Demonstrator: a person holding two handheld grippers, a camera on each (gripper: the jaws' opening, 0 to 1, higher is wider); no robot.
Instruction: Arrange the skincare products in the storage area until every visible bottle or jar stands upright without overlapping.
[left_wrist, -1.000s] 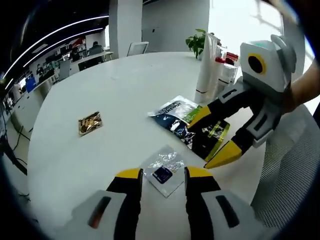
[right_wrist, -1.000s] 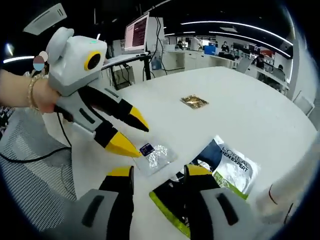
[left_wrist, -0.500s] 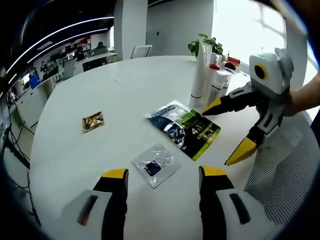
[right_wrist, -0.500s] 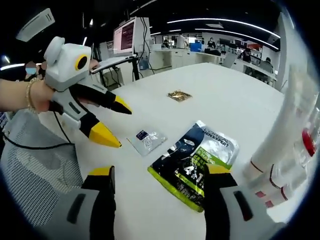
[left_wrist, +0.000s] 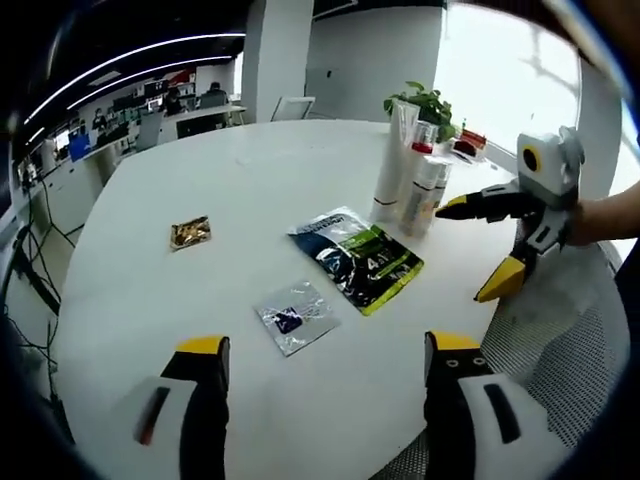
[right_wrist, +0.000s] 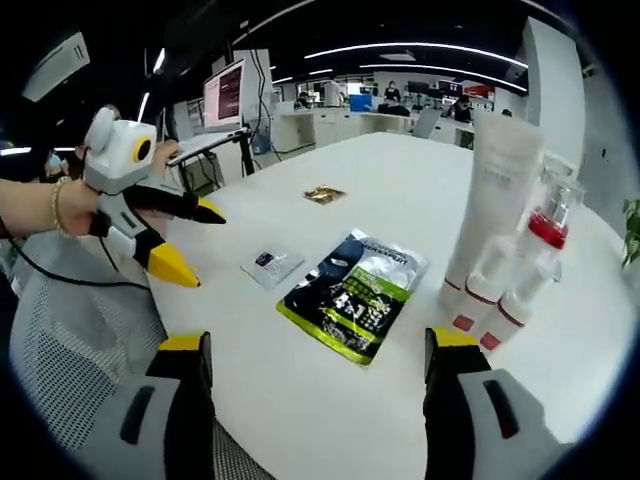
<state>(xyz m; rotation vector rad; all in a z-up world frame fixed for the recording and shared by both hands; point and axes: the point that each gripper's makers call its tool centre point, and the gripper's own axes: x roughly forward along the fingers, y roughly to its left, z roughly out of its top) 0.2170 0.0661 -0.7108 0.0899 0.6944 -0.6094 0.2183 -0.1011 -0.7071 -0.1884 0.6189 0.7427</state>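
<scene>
Left gripper view:
- Left gripper (left_wrist: 325, 360): jaws wide apart, nothing betw. them, hovering over near table (left_wrist: 250, 200) edge.
- Clear sachet (left_wrist: 295, 317): flat, just beyond jaws.
- Green-black pouch (left_wrist: 357, 260): flat, beside sachet, toward bottles.
- Gold sachet (left_wrist: 190, 232): flat, alone, well apart from pouch.
- Bottles (left_wrist: 410, 180): tall white tube plus smaller red-capped ones, upright, close-packed just past pouch; plant (left_wrist: 420, 100) behind.
- Right gripper (left_wrist: 497, 245): jaws spread, empty, near bottles at table edge.

Right gripper view:
- Right gripper (right_wrist: 312, 365): jaws wide, empty.
- Pouch (right_wrist: 355, 295) ahead; bottles (right_wrist: 505, 240) beside it, all standing, touching or nearly — can't tell.
- Left gripper (right_wrist: 180, 240): jaws parted, near clear sachet (right_wrist: 271, 264).

Step judged: bottles already upright; flat packs remain. Approach low, pinch a pack by its edge, keep clear of bottles — easy to topple. Open room: wide bare tabletop beyond gold sachet; table edge close on near side.
</scene>
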